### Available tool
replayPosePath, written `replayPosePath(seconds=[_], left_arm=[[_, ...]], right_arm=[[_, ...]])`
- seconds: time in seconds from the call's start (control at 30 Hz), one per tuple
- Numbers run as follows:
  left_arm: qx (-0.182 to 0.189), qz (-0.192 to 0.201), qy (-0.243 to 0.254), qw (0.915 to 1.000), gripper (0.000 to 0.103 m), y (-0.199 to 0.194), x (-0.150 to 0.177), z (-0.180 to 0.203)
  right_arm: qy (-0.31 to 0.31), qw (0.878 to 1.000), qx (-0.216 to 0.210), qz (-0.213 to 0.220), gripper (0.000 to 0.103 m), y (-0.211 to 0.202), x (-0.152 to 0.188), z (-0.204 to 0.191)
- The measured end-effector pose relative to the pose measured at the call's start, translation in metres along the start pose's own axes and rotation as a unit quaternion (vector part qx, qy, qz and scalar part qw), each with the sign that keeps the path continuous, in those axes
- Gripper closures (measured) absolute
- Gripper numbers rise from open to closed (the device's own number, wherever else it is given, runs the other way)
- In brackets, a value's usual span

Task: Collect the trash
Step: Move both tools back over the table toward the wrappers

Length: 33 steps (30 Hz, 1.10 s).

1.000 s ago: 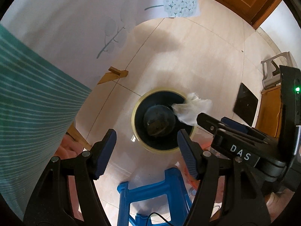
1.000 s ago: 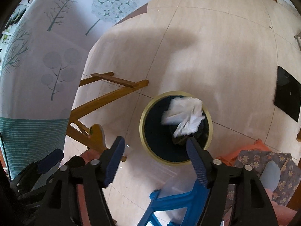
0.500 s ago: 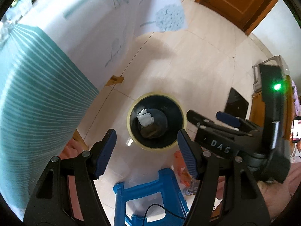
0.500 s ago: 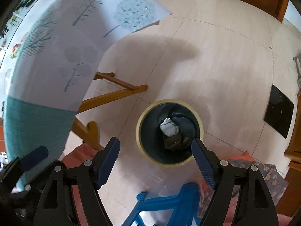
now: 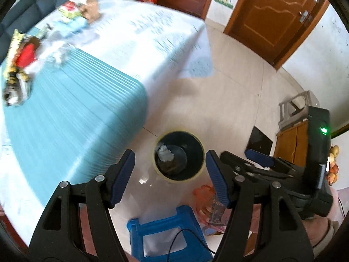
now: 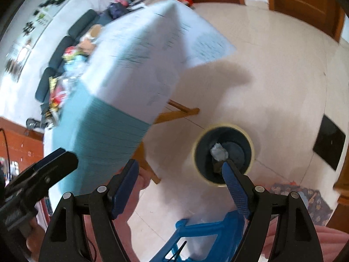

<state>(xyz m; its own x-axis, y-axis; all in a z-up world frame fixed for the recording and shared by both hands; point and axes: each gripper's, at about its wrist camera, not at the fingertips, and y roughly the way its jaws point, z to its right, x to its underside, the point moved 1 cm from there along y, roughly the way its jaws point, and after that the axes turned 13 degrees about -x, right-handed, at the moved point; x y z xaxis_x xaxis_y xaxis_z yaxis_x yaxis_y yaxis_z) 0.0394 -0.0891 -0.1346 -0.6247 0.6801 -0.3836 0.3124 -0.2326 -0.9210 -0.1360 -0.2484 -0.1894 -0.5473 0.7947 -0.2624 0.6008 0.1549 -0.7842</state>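
Hovering above the trash bin (image 5: 178,155), left gripper (image 5: 170,176) and right gripper (image 6: 181,187) both spread wide, gripping nothing.
Crumpled tissue (image 5: 165,152) inside the bin; blurred wrappers, possibly snack packets (image 5: 18,65), beyond it on the tablecloth (image 5: 87,100).

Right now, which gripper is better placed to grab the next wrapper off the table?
Left, probably. The left gripper is open, empty, with the wrappers in view; the right gripper, also open, sits nearer the bin.

Left view: high, looking down past the tabletop (image 5: 72,100) corner.
Right view: high, facing down alongside.
Shared: bin (image 5: 178,156) (image 6: 223,154), floor (image 5: 218,100) (image 6: 272,76).
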Motion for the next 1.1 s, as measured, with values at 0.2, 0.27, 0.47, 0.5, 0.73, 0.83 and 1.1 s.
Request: replayPosePath(seconds=[0.2,0.27,0.47,0.5,0.73,0.83,1.1], left_arm=[[-0.001,0.013,-0.020,0.9997,0.039,-0.040,-0.003,-0.052],[-0.004,0.022,-0.034,0.9992,0.039,-0.049,0.000,-0.069],[-0.037,0.046,-0.064,0.9962,0.039,-0.071,-0.004,-0.129],[-0.044,0.048,-0.072,0.9953,0.039,-0.074,-0.006,-0.142],[-0.084,0.053,-0.138,0.9855,0.039,-0.076,-0.020,-0.227],[-0.081,0.049,-0.170,0.9808,0.039,-0.068,-0.030,-0.266],[-0.082,0.039,-0.205,0.9746,0.039,-0.032,-0.055,-0.315]], right_arm=[[-0.070,0.997,-0.009,0.018,0.023,-0.021,-0.011,-0.070],[-0.087,0.996,-0.017,0.017,0.020,-0.023,-0.015,-0.089],[-0.145,0.989,-0.028,0.013,0.013,-0.019,-0.037,-0.152],[-0.155,0.987,-0.031,0.010,0.013,-0.016,-0.042,-0.164],[-0.190,0.981,-0.046,-0.006,0.013,0.016,-0.068,-0.217],[-0.185,0.980,-0.069,-0.019,0.013,0.039,-0.081,-0.231],[-0.136,0.984,-0.111,-0.038,0.013,0.120,-0.117,-0.244]])
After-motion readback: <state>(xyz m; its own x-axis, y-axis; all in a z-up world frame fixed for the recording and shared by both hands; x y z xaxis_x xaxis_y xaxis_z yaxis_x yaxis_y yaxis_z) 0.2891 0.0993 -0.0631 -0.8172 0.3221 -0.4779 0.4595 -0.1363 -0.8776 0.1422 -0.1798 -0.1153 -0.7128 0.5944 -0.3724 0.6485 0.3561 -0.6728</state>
